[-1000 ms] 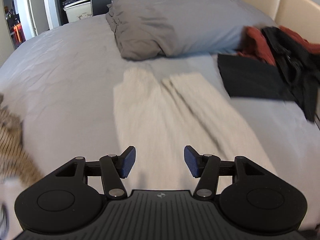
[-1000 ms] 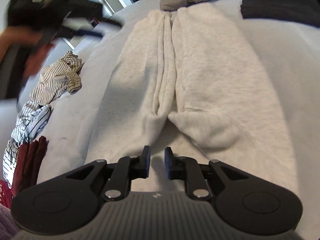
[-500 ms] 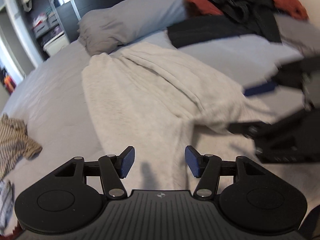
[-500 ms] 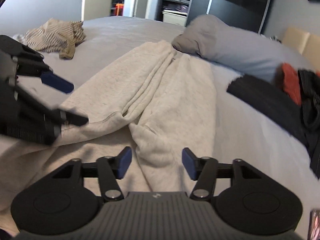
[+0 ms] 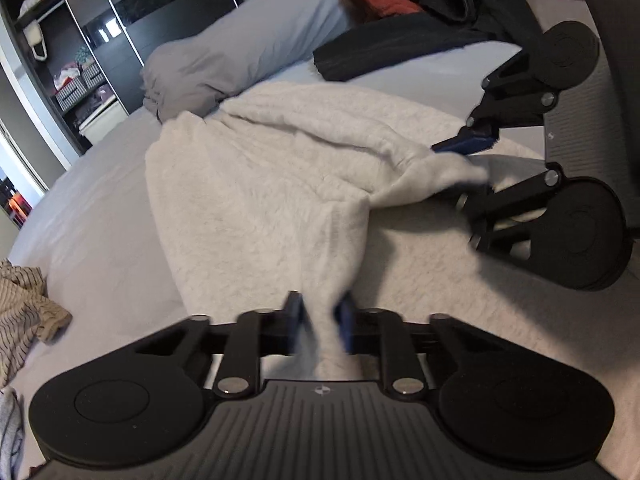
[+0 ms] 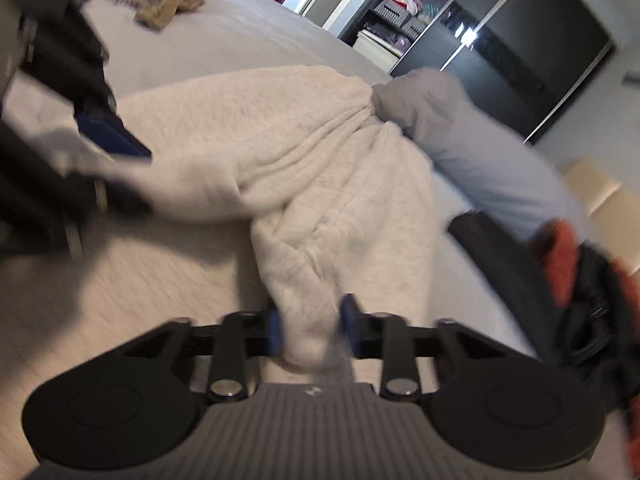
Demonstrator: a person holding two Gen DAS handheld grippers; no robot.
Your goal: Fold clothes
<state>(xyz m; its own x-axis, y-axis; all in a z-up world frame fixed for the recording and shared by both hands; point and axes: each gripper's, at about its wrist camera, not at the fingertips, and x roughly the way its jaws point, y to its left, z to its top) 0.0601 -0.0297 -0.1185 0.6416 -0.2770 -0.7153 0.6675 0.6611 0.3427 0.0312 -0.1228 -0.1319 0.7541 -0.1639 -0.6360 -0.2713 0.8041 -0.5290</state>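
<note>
Grey bedsheet (image 5: 92,216) fills both views; dark wardrobe (image 6: 520,60) behind. Grey pillow (image 5: 240,52) at the head end, black and red clothes pile (image 5: 420,12) beside it, striped shirt (image 5: 20,304) off to the side. Cream sweatpants (image 5: 260,184) lie lengthwise, far end bunched against the pillow. Left gripper (image 5: 320,326) pinches one near end, right gripper (image 6: 312,328) pinches the other. No writing legible.
</note>
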